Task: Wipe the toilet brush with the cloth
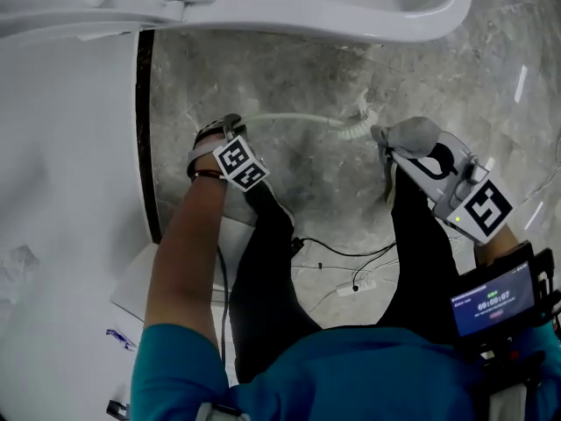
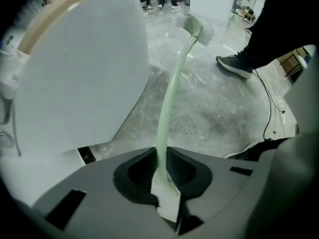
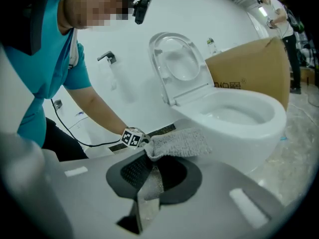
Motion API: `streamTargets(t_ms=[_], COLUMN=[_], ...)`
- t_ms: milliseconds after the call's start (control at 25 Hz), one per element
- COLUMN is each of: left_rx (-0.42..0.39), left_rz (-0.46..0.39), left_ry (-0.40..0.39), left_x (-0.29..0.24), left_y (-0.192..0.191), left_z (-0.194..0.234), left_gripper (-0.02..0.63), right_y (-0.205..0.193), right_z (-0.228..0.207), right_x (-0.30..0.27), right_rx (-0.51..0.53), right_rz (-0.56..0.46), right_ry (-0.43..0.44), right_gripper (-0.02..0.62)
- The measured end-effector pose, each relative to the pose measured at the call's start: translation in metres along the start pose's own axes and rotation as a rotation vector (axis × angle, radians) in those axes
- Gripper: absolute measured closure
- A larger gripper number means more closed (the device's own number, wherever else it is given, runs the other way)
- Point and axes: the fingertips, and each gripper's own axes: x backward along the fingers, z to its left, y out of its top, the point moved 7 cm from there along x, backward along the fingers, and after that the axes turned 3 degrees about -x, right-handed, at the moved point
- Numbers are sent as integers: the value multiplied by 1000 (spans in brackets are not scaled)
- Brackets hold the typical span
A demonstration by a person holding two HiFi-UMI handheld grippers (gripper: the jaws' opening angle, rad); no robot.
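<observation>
A pale green toilet brush (image 1: 294,118) stretches level above the grey stone floor, its white bristle head (image 1: 359,123) toward the right. My left gripper (image 1: 230,128) is shut on the handle's end; the left gripper view shows the handle (image 2: 172,93) rising from between the jaws (image 2: 162,176) to the head (image 2: 197,28). My right gripper (image 1: 394,154) is shut on a grey cloth (image 1: 414,134), which lies just right of the bristle head. In the right gripper view the cloth (image 3: 179,142) bunches out above the jaws (image 3: 149,172).
The white toilet (image 1: 351,7) stands at the top, its bowl (image 3: 239,114) with the lid up close to my right gripper. A white wall (image 1: 61,191) and dark strip (image 1: 147,147) run on the left. Cables (image 1: 351,266) lie by the person's legs. A cardboard box (image 3: 249,66) stands behind the toilet.
</observation>
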Motion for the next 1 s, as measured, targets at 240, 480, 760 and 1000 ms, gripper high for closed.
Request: streamTargets(t_ms=[240,480,760,1000], left_rx=[200,376,474,593], left_rz=[125,154,117,130], left_ry=[-45,-35,107,277], left_x=[-39,-59,122,223], left_y=[-49,-44,-32,5], left_z=[-78,-132,-57,-16], left_gripper=[548,548,547,546], right_y=[-105,-150,-4,71], right_z=[-26,-51,0,-5], right_x=[-50,-70,-7,47], right_rx=[-89,-55,39,215], right_rz=[-78,-111,-227,-299], right_ry=[43,82,124,189], right_gripper=[560,560,560,560])
